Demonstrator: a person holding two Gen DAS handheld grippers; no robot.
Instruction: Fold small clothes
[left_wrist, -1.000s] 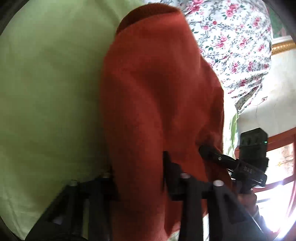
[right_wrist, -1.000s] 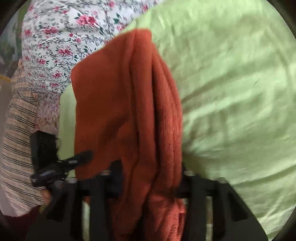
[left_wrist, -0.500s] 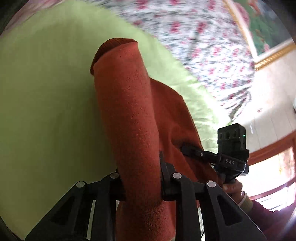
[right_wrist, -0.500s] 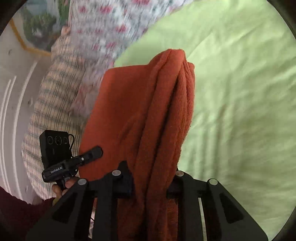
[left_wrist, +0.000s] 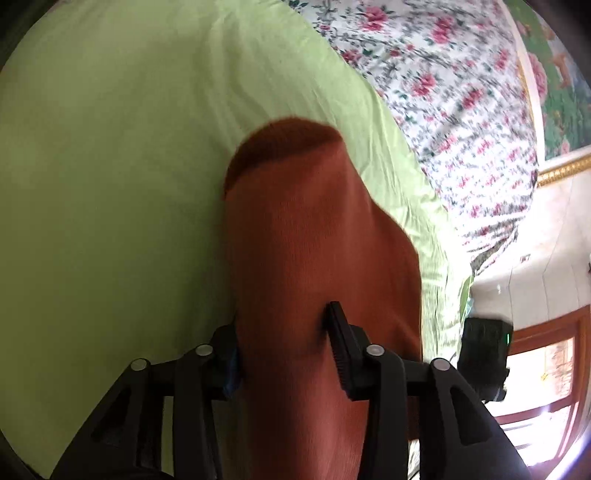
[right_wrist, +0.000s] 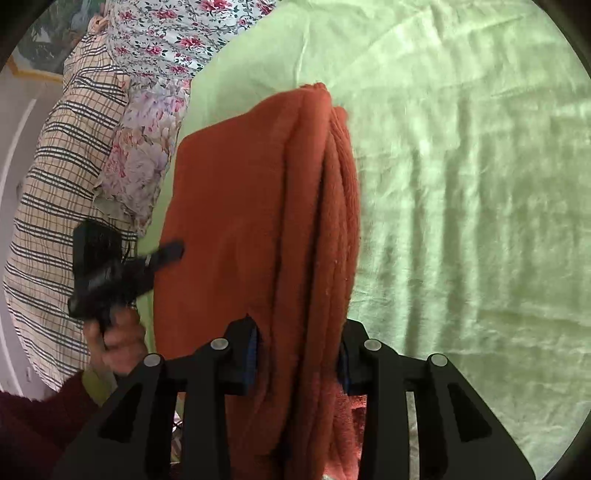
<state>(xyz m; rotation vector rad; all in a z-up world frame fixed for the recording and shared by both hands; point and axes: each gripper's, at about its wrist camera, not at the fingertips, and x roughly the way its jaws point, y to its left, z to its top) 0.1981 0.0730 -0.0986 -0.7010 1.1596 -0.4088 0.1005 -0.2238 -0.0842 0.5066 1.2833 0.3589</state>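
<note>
Rust-orange garment (left_wrist: 314, 258) folded in long bundle, one end between each gripper's jaws, long axis running from jaws toward far side of bed.

Left gripper (left_wrist: 282, 347) jaws opening, cloth between them, pads appear touching. Right gripper (right_wrist: 297, 354) jaws opening too, thick folds (right_wrist: 325, 221) filling gap.

Both equally near.

Green sheet (right_wrist: 461, 184) beneath; floral bedding (left_wrist: 461, 92) beyond; window (left_wrist: 546, 369) at right.

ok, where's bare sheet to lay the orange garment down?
Bare green sheet spreads wide on the open side of the orange garment, out to the picture's edge in both wrist views. Crowded on the other side: floral bedding, a checked cloth and a pale floral cloth border the sheet there.
</note>
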